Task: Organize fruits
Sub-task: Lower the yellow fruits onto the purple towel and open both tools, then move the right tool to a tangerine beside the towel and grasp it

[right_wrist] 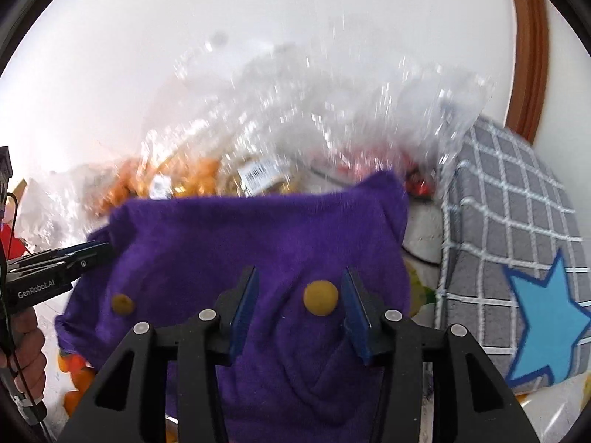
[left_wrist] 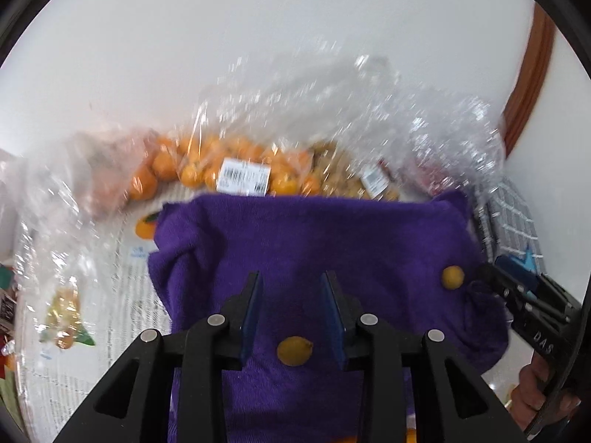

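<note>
A purple towel (left_wrist: 314,243) lies spread in front of me, and it also shows in the right wrist view (right_wrist: 258,243). Two small yellow fruits rest on it. My left gripper (left_wrist: 291,288) is open, with one yellow fruit (left_wrist: 294,350) between its jaws, low near the base. My right gripper (right_wrist: 299,284) is open, with the other yellow fruit (right_wrist: 320,298) between its fingers, nearer the right one. The left view shows that second fruit (left_wrist: 453,277) beside the right gripper's tip (left_wrist: 491,277). The first fruit (right_wrist: 123,303) shows at left in the right wrist view.
Clear plastic bags of oranges (left_wrist: 192,170) and brownish fruit (left_wrist: 340,181) lie behind the towel, with barcode labels (left_wrist: 242,181). A grey checked cushion with a blue star (right_wrist: 517,258) sits at right. A printed paper (left_wrist: 129,258) covers the surface at left. A white wall stands behind.
</note>
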